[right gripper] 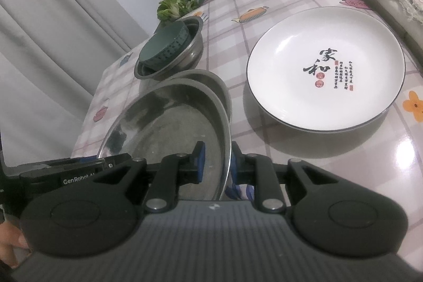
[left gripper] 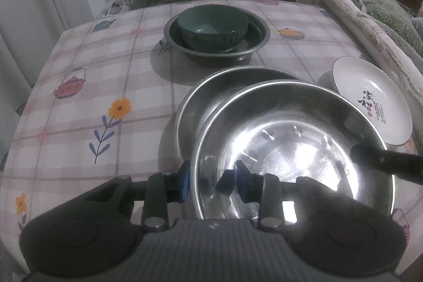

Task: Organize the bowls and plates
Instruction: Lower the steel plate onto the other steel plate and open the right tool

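3 steel bowls (left gripper: 290,144), 1 green bowl (left gripper: 211,29), 1 white plate (right gripper: 325,68); both hand-held grippers, left (left gripper: 211,180) & right (right gripper: 218,163), clamped on top steel bowl's rim.

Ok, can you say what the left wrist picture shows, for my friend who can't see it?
The left tongs pinch the near rim of a shiny steel bowl, tilted partly inside another steel bowl on a flowered checked tablecloth. Farther back a green bowl sits in a third steel bowl. A white plate with writing lies to the right.
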